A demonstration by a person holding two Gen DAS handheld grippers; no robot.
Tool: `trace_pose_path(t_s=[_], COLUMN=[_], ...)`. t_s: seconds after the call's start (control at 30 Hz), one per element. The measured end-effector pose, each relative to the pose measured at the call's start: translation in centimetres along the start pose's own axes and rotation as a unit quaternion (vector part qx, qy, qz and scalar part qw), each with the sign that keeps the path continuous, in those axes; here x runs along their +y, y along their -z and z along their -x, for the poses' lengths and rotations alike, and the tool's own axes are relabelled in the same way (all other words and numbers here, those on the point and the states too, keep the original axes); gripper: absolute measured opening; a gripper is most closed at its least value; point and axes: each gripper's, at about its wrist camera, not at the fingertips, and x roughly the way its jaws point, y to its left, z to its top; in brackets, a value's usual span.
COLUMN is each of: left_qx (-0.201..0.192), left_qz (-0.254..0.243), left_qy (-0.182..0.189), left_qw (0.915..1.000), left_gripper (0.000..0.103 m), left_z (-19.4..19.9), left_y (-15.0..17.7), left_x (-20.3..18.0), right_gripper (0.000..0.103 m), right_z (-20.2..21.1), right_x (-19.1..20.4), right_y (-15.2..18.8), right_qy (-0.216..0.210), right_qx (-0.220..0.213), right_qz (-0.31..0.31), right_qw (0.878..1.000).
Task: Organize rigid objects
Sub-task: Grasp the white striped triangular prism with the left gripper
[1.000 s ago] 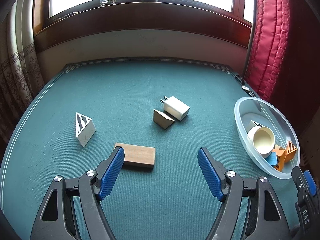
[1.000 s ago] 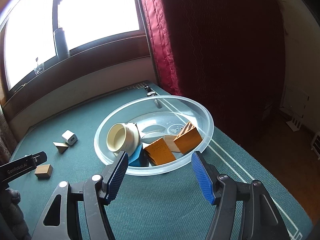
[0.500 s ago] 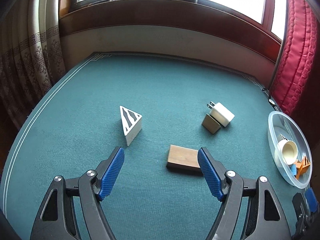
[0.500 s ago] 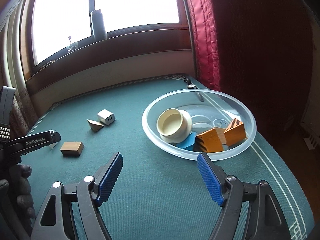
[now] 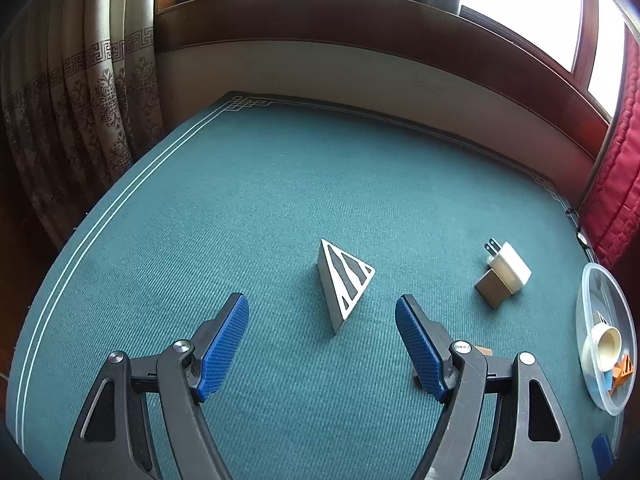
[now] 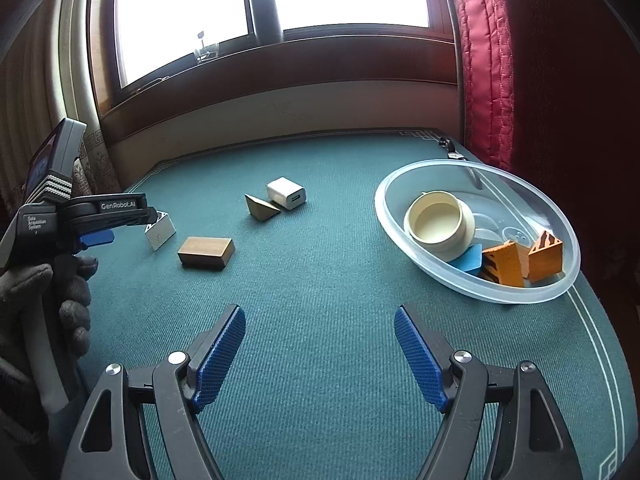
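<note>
Blocks and other hard things lie on the green desk [image 6: 320, 288], and some sit in a clear bowl [image 6: 424, 264]. Closest to us, our right gripper [image 6: 319, 354] has its blue fingers [image 6: 220, 354] spread wide over bare cloth, pinching nothing. Our left gripper [image 5: 322, 344] is spread wide too, with nothing between its fingers [image 5: 224, 344]. Just past them stands a white striped triangle block [image 5: 346, 284], apart from both pads. In the right view a gloved hand [image 6: 44, 304] holds that left gripper at the left edge. A little farther lies a brown wooden block [image 6: 206, 252]. Beyond it a small brown wedge [image 6: 262, 208] touches a white charger plug [image 6: 286, 193]. Off to the right, the bowl holds a cream cup [image 6: 438, 226], a blue piece [image 6: 468, 260] and two orange blocks [image 6: 520, 262]. Far back, a dark bottle [image 6: 265, 12] stands on the window sill.
</note>
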Motion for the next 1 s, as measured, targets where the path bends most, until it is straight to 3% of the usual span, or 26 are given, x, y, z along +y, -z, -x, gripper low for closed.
trace_pose_path(t_s=[0.5, 0.63, 0.73, 1.0], left_qx=[0.027, 0.038, 0.034, 0.027], left_qz=[-0.003, 0.004, 0.003, 0.015], left_qy=[-0.013, -0.003, 0.002, 0.017], left_qw=[0.9996, 0.9993, 0.9994, 0.9994], left_gripper=[0.075, 0.051, 0.039, 0.037], left_z=[-4.5, -5.4, -5.5, -4.6], left_y=[-1.6, -1.5, -1.4, -1.4], left_x=[-1.6, -1.2, -0.9, 0.4], right_gripper=[0.08, 0.08, 0.08, 0.08], right_z=[-1.6, -2.2, -2.7, -4.2], right_x=[0.6, 0.9, 1.4, 3.0], right_y=[0.1, -0.1, -0.2, -1.1], right_qy=[-0.026, -0.034, -0.041, -0.063], right_qx=[0.04, 0.052, 0.061, 0.086], right_qz=[-0.003, -0.004, -0.005, -0.003], right_qw=[0.999, 0.998, 0.997, 0.994])
